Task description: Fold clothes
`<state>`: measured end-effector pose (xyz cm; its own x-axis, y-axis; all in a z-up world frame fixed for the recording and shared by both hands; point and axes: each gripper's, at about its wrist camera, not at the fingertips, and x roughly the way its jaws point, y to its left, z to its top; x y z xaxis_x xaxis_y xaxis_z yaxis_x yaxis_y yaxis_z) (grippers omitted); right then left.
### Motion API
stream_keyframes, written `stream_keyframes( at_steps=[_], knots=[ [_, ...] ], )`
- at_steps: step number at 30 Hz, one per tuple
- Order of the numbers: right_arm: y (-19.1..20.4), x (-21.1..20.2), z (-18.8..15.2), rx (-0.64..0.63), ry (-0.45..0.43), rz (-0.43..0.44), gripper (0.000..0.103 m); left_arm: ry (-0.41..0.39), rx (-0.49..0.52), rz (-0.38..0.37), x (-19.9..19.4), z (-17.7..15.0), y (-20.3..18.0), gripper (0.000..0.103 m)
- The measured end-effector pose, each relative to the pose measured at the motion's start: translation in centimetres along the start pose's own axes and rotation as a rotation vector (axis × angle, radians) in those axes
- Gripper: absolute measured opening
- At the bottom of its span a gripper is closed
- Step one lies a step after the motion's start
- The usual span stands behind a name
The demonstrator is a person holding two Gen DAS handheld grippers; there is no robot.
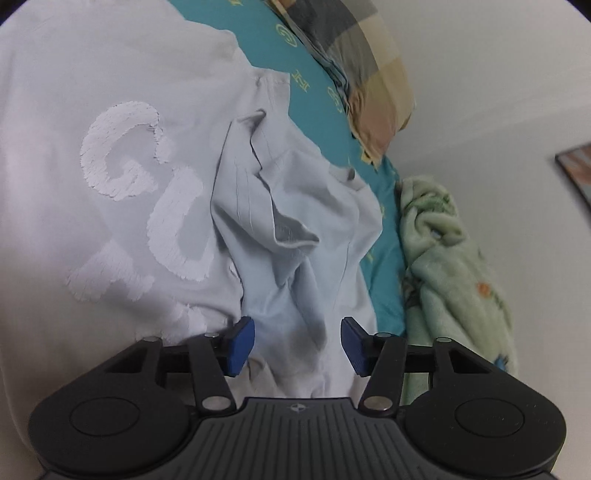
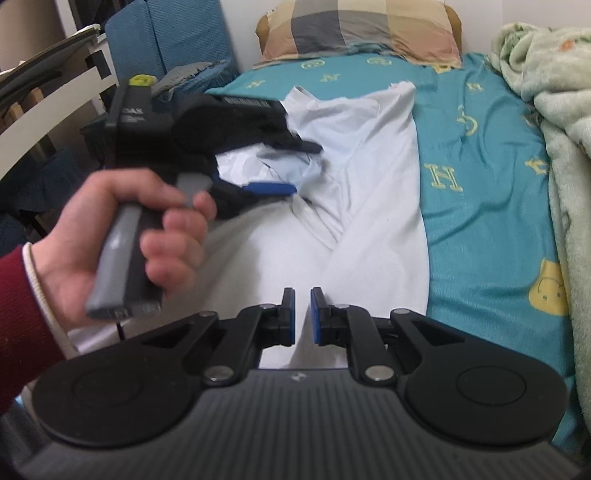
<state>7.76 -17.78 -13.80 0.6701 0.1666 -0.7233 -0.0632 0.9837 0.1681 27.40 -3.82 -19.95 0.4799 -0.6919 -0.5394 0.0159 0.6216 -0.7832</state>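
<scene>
Standing by the bed (image 2: 480, 155), what I see is a white shirt (image 2: 380, 177) spread over the teal sheet, running from near the foot edge up toward the pillow (image 2: 362, 33) at the head. It's got big sequin letters (image 1: 147, 192) on one side, and there's a crumpled bunch of fabric (image 1: 291, 221) heaped up in the middle, maybe a sleeve or a flipped-over panel, hard to say which.

The left gripper (image 2: 284, 168) is hovering right over that bunch, held by a hand (image 2: 110, 236) in a red sleeve. Its fingers (image 1: 242, 345) are spread wide with cloth showing between them, but I don't see them pinching anything. The right gripper (image 2: 303, 317) sits low near the foot edge of the bed, over the flat part of the shirt. Its fingers (image 2: 288, 314) are narrow, only a thin gap, and nothing is visibly caught in there.

Can't tell if that heap is a fold half made or just a mess waiting to be smoothed, it'd look the same either way.

What could go sideways: if the left gripper closes on the heap as it sits, it'll probably grab several layers at once and drag the whole shirt instead of one edge. Thin slippery fabric too, so a shallow pinch could just slide out. And the green blanket (image 2: 546, 110) is piled along the bed's right edge, so anything swung that way could snag on it.
</scene>
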Motion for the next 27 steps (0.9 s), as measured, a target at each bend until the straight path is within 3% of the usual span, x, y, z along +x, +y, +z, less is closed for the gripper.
stream_keyframes(
  at_steps=[3,4,6,7,9,13,16,27],
  knots=[
    [0.0,0.3,-0.2,-0.005,0.009,-0.004,0.013,-0.041,-0.023,-0.025,0.2,1.0,0.3,0.049],
    [0.0,0.3,-0.3,-0.007,0.012,-0.006,0.013,-0.039,-0.027,-0.02,0.6,1.3,0.4,0.038],
    [0.0,0.5,-0.4,-0.01,0.018,-0.008,0.013,-0.03,-0.039,-0.012,1.0,1.7,0.6,0.026],
    [0.0,0.6,-0.4,-0.012,0.02,-0.01,0.013,-0.025,-0.048,-0.009,0.9,1.8,0.7,0.026],
    [-0.1,0.5,-0.4,-0.011,0.017,-0.012,0.013,-0.014,-0.065,-0.003,0.9,2.0,1.0,0.028],
    [-0.1,0.4,-0.4,-0.01,0.014,-0.012,0.013,-0.046,-0.057,0.03,-0.2,2.4,0.8,0.044],
    [-0.2,0.6,-0.5,-0.003,0.026,-0.01,0.013,-0.051,-0.032,0.089,-0.4,2.5,0.3,0.048],
    [-0.4,0.7,-0.4,0.017,0.034,0.002,0.012,-0.035,0.025,0.137,0.1,1.9,-1.0,0.058]
  ],
)
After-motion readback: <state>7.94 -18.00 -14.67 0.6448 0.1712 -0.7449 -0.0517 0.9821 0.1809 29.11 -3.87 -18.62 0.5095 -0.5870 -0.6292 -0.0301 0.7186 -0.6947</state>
